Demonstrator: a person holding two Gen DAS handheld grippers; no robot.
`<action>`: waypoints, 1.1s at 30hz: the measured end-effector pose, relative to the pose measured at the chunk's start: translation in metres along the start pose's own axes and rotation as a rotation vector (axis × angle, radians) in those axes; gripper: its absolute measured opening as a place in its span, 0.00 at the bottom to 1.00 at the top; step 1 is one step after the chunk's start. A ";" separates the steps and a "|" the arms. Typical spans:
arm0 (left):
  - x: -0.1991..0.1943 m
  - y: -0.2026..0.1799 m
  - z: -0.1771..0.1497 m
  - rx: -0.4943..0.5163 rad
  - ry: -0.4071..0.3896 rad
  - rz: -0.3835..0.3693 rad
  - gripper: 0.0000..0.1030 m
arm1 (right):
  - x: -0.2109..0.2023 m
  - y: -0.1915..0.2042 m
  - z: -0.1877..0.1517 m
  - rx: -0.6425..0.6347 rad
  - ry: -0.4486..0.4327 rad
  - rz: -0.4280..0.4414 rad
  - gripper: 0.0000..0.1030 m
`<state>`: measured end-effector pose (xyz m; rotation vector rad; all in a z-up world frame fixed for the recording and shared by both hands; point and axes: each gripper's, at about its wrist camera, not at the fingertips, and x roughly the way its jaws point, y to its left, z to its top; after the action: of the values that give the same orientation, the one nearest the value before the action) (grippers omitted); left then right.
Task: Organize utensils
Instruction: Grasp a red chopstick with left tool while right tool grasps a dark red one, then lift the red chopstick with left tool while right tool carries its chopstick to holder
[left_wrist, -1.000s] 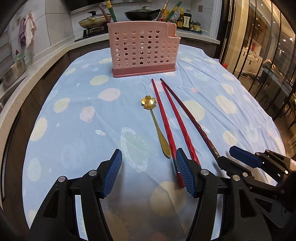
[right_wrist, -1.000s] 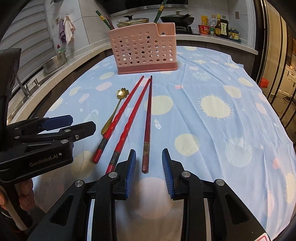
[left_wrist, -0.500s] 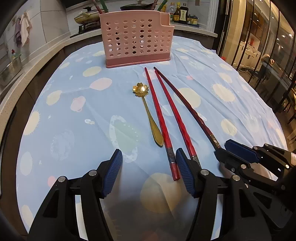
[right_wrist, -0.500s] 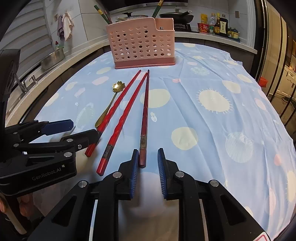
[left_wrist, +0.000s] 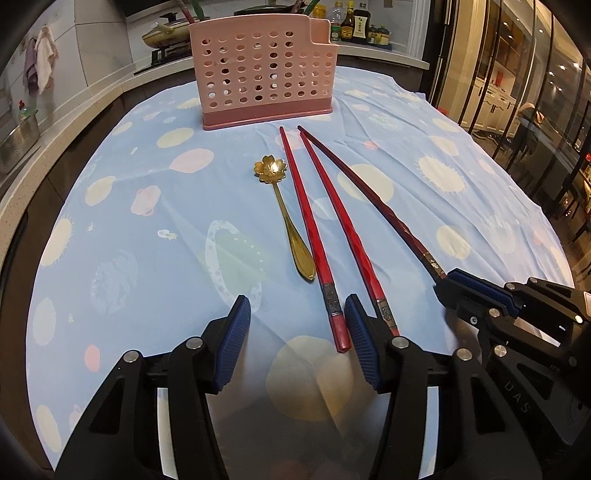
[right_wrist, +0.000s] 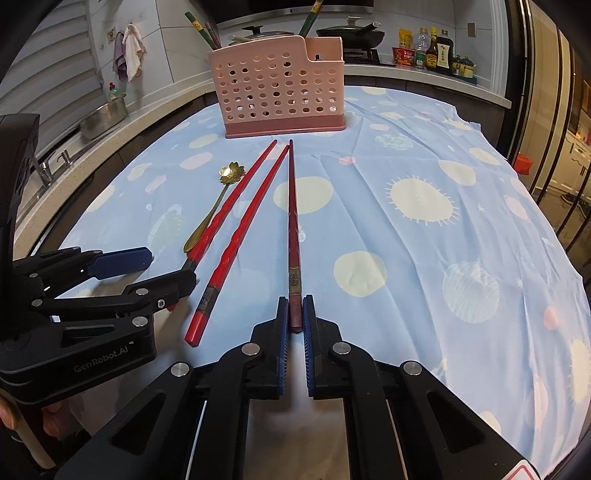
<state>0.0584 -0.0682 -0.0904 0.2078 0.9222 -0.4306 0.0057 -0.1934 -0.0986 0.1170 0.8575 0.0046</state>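
Dark-red chopstick (right_wrist: 293, 236) lay lengthwise on the blue spotted tablecloth (right_wrist: 424, 258), tip toward the pink perforated utensil holder (right_wrist: 280, 92), its butt end caught between the blue pads of the right gripper (right_wrist: 295, 321) — jaws clenched on it, pads pressing both sides. Two brighter red chopsticks lay to its left on the cloth: the nearer one (right_wrist: 236, 240) free, its butt resting just left of the right gripper's left finger; the farther one (right_wrist: 225, 214) running beside the gold flower-bowled spoon (right_wrist: 212, 210). From the left wrist view, the left gripper (left_wrist: 295, 339) hung over the cloth with jaws part-way apart and closing; the butt of the leftmost red chopstick (left_wrist: 314, 236) sat in the gap, close against the right-hand pad, though contact could not be told. The second red chopstick (left_wrist: 347, 229) ran just outside that same finger. The spoon's handle end lay ahead of the left jaws, not between them. Holder stood upright at the far end of the cloth — green-handled utensils already standing in it.
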 end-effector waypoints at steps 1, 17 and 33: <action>-0.001 -0.001 -0.001 0.006 -0.001 -0.006 0.42 | 0.000 0.000 0.000 0.001 0.000 0.000 0.07; -0.018 0.001 0.000 -0.015 -0.010 -0.090 0.08 | -0.013 -0.004 -0.002 0.015 -0.014 0.012 0.07; -0.090 0.017 0.051 -0.037 -0.230 -0.098 0.07 | -0.087 -0.023 0.053 0.040 -0.252 0.009 0.07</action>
<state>0.0554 -0.0464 0.0123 0.0772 0.7154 -0.5163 -0.0123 -0.2261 -0.0008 0.1560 0.6052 -0.0185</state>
